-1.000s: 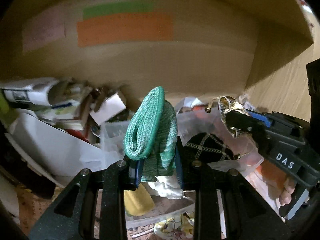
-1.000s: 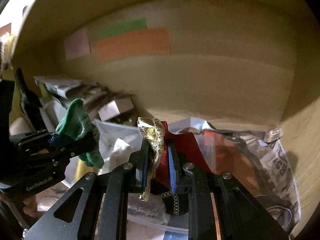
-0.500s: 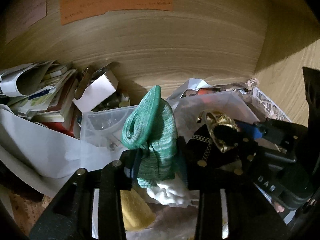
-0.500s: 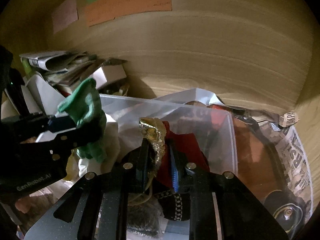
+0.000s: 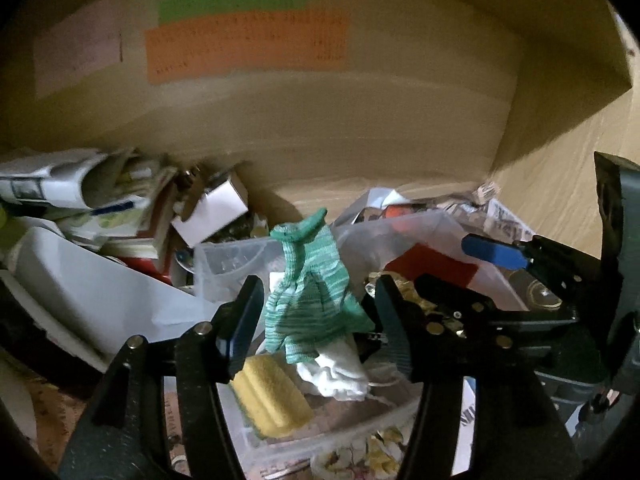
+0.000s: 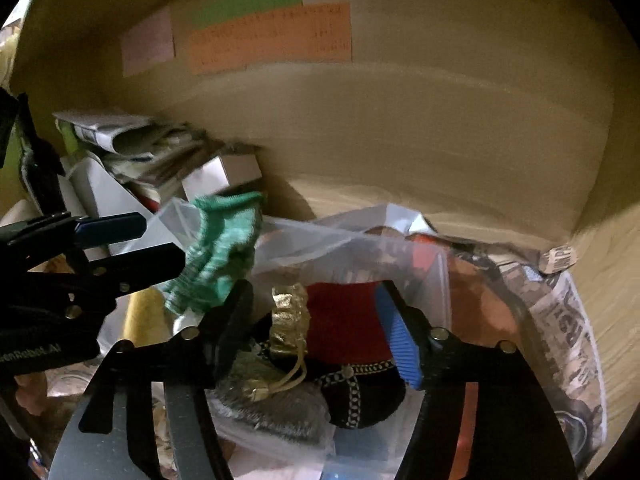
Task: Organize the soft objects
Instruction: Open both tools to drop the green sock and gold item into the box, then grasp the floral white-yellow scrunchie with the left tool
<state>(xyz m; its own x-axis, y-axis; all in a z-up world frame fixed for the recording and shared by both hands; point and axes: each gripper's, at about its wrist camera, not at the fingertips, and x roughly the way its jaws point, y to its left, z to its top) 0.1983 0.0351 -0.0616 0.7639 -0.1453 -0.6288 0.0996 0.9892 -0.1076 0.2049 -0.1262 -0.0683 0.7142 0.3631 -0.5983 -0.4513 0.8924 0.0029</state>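
Left hand-held gripper point(image 5: 316, 320): jaws spread and just been opening; the green knitted cloth point(image 5: 310, 296) stands between them, and neither pad visibly presses it, so it looks released.
Green cloth position: slumped upright over the clear plastic bin point(image 5: 236, 256), resting on a white cloth point(image 5: 340, 372) beside a yellow sponge-like piece point(image 5: 272, 396).
Right hand-held gripper point(image 6: 316, 336): jaws also spread and just been opening; the gold fabric pouch point(image 6: 290, 316) sits between them, apart from the blue pad on the right; whether it touches the dark left finger I cannot tell.
Gold pouch position: lying on red and black fabric point(image 6: 344, 328) inside the clear bin.
Risk, green cloth: it stands tall and could topple over the bin edge into the clutter of papers point(image 5: 72, 188).
Risk, snagging: withdrawing either gripper carelessly could catch the knit or the pouch's cord and drag it out.
Risk, crowding: both grippers work close together and could collide.
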